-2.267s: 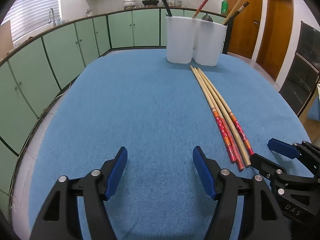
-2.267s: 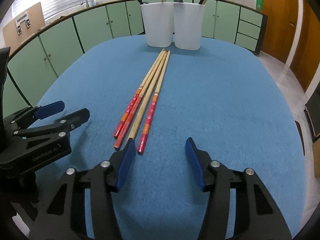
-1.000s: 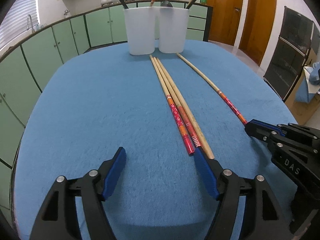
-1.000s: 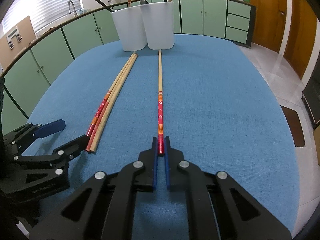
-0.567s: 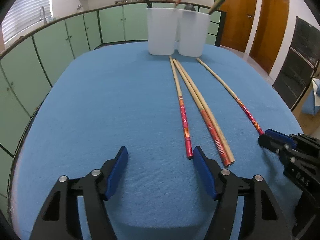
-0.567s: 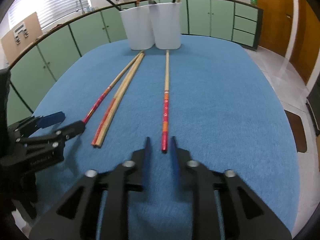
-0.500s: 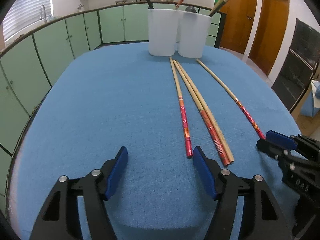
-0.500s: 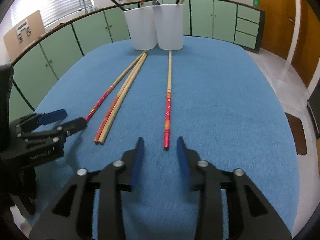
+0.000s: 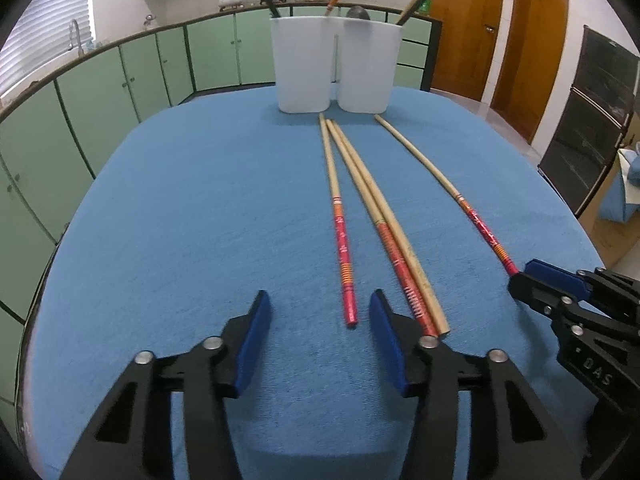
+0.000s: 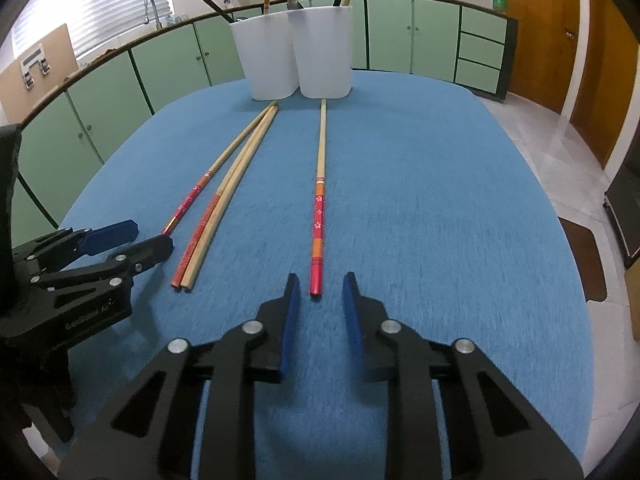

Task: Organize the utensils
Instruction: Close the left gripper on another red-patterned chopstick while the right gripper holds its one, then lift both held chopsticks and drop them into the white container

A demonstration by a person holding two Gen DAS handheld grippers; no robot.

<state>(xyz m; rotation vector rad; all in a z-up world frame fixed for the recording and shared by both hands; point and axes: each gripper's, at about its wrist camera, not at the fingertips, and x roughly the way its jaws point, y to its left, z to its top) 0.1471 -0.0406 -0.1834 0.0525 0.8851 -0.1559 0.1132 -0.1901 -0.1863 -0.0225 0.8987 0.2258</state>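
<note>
Several long bamboo chopsticks with red handles lie on the blue table (image 9: pixel 180 220). A single one (image 9: pixel 342 240) has its red end just ahead of my open left gripper (image 9: pixel 318 312). A pair (image 9: pixel 384 224) lies right of it. Another single chopstick (image 10: pixel 318 208) ends just ahead of my open, empty right gripper (image 10: pixel 320 300); it also shows in the left wrist view (image 9: pixel 460 200). Two white holders (image 9: pixel 334 64) with utensils stand at the far edge, also in the right wrist view (image 10: pixel 296 56).
Green cabinets (image 9: pixel 120 80) run around the room behind the table. Wooden doors (image 9: pixel 500 28) and a dark oven (image 9: pixel 592 128) stand to the right. The table's rounded edge drops off on all sides.
My right gripper was shut on the rightmost chopstick, dragged it away from the others, then opened and let it go. One chopstick of the left group got separated, and my left gripper now faces it.
</note>
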